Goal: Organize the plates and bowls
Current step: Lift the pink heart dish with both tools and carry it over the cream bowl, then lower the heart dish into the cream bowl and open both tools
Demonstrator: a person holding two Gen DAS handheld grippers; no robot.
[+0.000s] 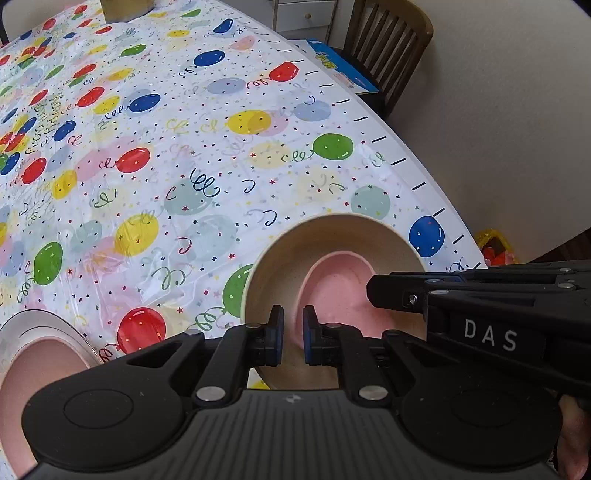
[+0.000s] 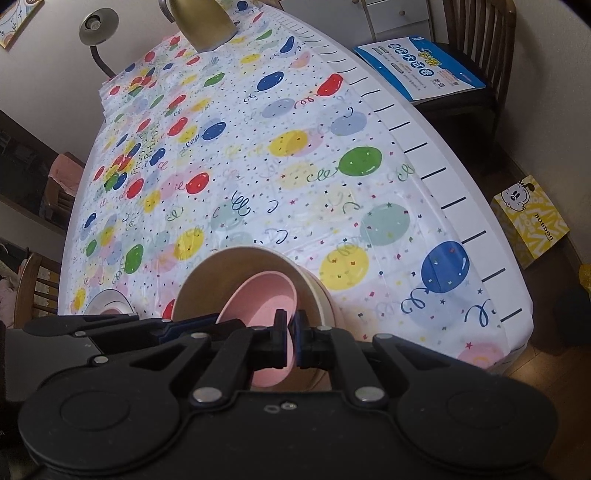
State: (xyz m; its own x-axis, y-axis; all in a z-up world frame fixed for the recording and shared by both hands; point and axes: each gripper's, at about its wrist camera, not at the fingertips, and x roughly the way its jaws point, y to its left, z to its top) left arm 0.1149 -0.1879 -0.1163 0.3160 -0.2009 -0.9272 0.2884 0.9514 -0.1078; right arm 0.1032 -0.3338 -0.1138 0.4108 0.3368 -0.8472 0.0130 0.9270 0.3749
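A beige bowl (image 1: 280,266) (image 2: 207,280) stands on the balloon-print tablecloth (image 2: 295,184) near the table's front edge, on top of at least one more bowl. Inside it sits a smaller pink bowl (image 1: 340,288) (image 2: 258,299), tilted. My right gripper (image 2: 290,332) (image 1: 371,291) is shut on the pink bowl's right rim, which shows between the pads. My left gripper (image 1: 292,334) (image 2: 215,320) stands shut at the pink bowl's left rim, with the pink edge running into the narrow gap between its pads. The bowls' near sides are hidden behind the gripper bodies.
A silver-rimmed plate (image 1: 55,328) (image 2: 107,299) with a pink centre lies left of the bowls. A brass-coloured vessel (image 2: 203,26) stands at the table's far end. The table edge (image 2: 461,221) runs along the right. A chair holds a blue booklet (image 2: 417,66). A yellow box (image 2: 532,221) sits on the floor.
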